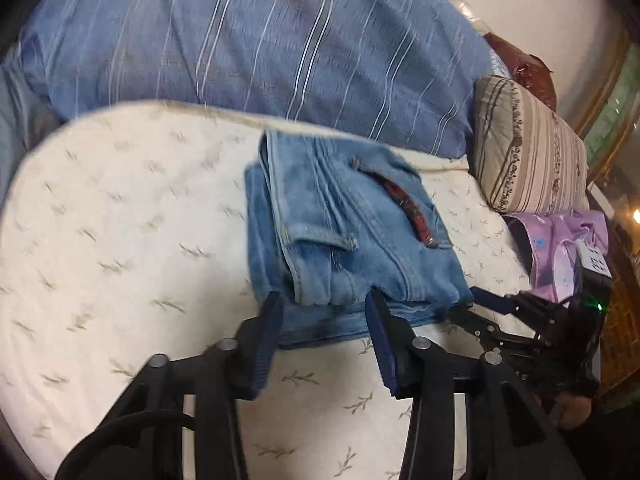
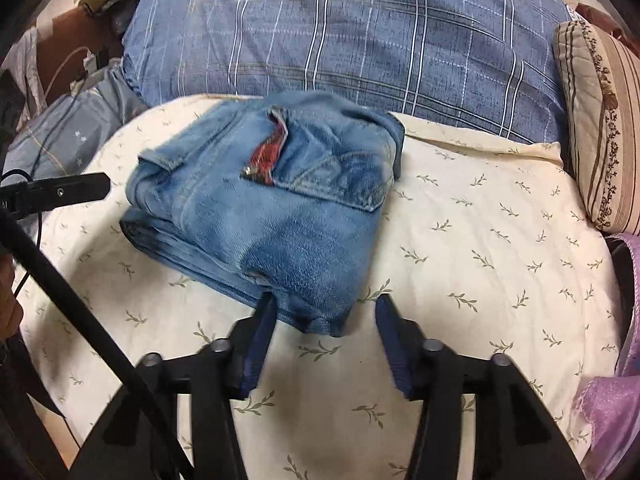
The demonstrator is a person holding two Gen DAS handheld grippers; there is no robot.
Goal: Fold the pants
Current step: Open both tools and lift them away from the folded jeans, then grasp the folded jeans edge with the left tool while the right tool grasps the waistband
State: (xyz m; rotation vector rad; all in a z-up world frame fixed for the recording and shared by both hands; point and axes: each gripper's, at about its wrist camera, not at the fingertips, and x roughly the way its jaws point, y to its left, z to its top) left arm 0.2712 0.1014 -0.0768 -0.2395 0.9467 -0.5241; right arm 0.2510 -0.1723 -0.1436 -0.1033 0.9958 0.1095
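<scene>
A pair of light blue jeans (image 1: 344, 240) lies folded into a compact stack on the cream leaf-print sheet (image 1: 120, 240), back pocket and a red tag on top. It also shows in the right wrist view (image 2: 260, 216). My left gripper (image 1: 324, 300) is open, its blue-padded fingers at the stack's near edge, empty. My right gripper (image 2: 326, 302) is open at the stack's near right corner, empty. The right gripper also shows in the left wrist view (image 1: 496, 308), at the stack's right corner.
A large blue striped pillow (image 1: 260, 48) lies behind the jeans. A beige striped cushion (image 1: 532, 148) sits at the right. Purple fabric (image 1: 568, 244) lies at the right edge. In the right wrist view, clothes and cables (image 2: 60, 120) lie at the left.
</scene>
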